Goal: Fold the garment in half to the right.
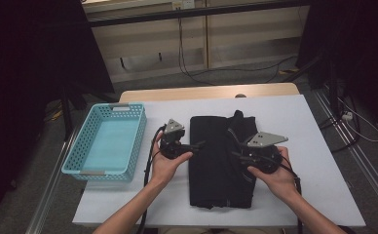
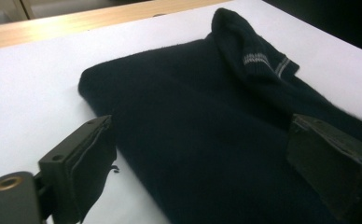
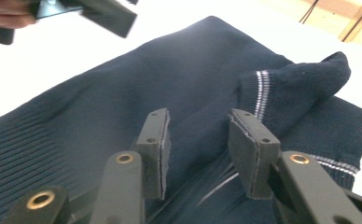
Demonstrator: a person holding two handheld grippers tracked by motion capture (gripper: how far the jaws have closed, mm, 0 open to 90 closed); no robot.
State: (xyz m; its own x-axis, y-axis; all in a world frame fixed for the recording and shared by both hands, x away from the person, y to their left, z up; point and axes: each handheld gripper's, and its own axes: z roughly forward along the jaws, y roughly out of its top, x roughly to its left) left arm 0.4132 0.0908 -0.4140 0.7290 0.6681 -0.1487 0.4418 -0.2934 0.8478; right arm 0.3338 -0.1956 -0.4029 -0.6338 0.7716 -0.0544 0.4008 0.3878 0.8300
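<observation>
A dark navy knitted garment (image 1: 216,165) lies folded on the white table (image 1: 299,122), with a striped cuff (image 3: 262,93) lying on top of it at its far end. My left gripper (image 1: 197,145) is at the garment's left edge, its jaws spread wide; in the left gripper view (image 2: 202,158) one jaw is over the bare table and the other over the cloth. My right gripper (image 1: 236,155) hovers over the garment's right half. In the right gripper view (image 3: 198,140) its jaws stand partly apart above the knit, with nothing pinched between the pads.
A light blue plastic basket (image 1: 87,170) with nothing inside stands at the table's left edge. Bare white table surrounds the garment to the right and at the front. Cables trail from both grippers toward the near edge.
</observation>
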